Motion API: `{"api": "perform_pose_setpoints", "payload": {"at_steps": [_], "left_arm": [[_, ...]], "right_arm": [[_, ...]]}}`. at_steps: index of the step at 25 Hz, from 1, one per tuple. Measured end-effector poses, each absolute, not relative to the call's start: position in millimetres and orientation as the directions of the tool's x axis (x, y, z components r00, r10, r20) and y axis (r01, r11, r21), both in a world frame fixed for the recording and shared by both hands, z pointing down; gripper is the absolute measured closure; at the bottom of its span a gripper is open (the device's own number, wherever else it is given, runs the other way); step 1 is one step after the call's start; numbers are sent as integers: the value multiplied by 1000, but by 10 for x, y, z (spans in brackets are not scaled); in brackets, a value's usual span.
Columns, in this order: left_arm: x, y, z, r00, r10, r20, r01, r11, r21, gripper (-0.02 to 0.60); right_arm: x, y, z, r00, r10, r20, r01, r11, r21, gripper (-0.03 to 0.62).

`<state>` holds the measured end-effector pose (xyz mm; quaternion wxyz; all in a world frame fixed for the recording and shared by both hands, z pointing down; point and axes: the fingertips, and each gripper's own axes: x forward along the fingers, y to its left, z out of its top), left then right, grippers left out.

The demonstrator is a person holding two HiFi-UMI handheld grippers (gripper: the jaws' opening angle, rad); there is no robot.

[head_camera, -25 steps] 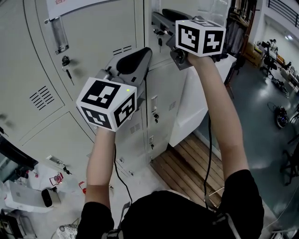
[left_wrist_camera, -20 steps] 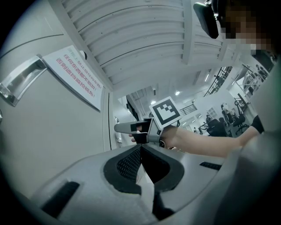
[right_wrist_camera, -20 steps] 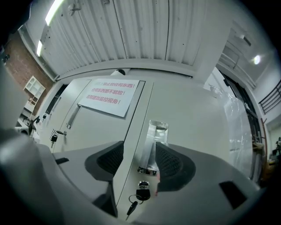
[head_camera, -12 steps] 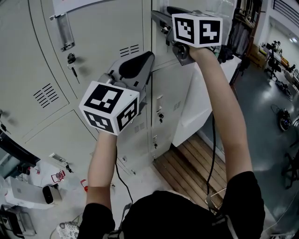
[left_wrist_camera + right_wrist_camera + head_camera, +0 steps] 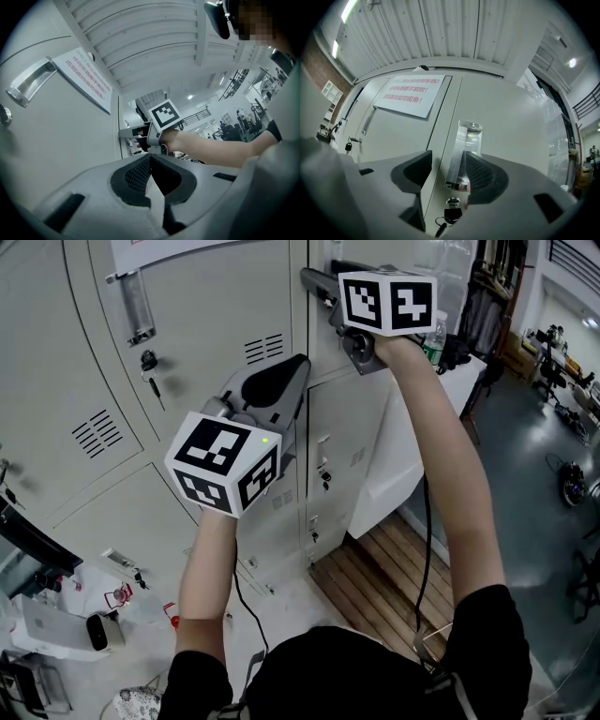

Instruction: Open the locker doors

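Grey metal lockers (image 5: 202, 334) fill the wall ahead. My right gripper (image 5: 314, 279) is raised to the upper right door (image 5: 506, 131). Its jaws are open around that door's chrome handle (image 5: 463, 154): the left pad (image 5: 415, 172) stands clear of it, the right pad (image 5: 485, 176) lies close beside it. A key (image 5: 449, 216) hangs in the lock just below. My left gripper (image 5: 300, 367) points at the seam between the doors, lower down. Its jaws (image 5: 150, 159) meet at the tips, shut with nothing visibly held. In the left gripper view, the right gripper (image 5: 130, 134) shows at the door.
The upper left door has a handle (image 5: 136, 306), a key (image 5: 150, 367) and a paper notice (image 5: 410, 95). Lower doors carry small handles and keys (image 5: 323, 465). A wooden pallet floor (image 5: 375, 568) and a white cabinet (image 5: 394, 456) lie right; clutter (image 5: 56, 634) sits bottom left.
My right gripper has shifted a little left and up along the upper door. The left gripper has sunk slightly. The doors look unchanged.
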<state>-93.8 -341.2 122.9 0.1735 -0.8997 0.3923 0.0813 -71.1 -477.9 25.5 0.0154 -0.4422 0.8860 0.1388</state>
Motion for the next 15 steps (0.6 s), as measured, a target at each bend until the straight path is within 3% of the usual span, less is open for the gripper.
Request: {"api": "perform_pose_setpoints", "payload": {"at_steps": [15], "left_arm": [[-967,-3351,1241,679,-675,-289,-734,-635,-241,566]], "right_arm": [[-638,-4734,265,-575,-801,-167,-813,535,230,457]]}}
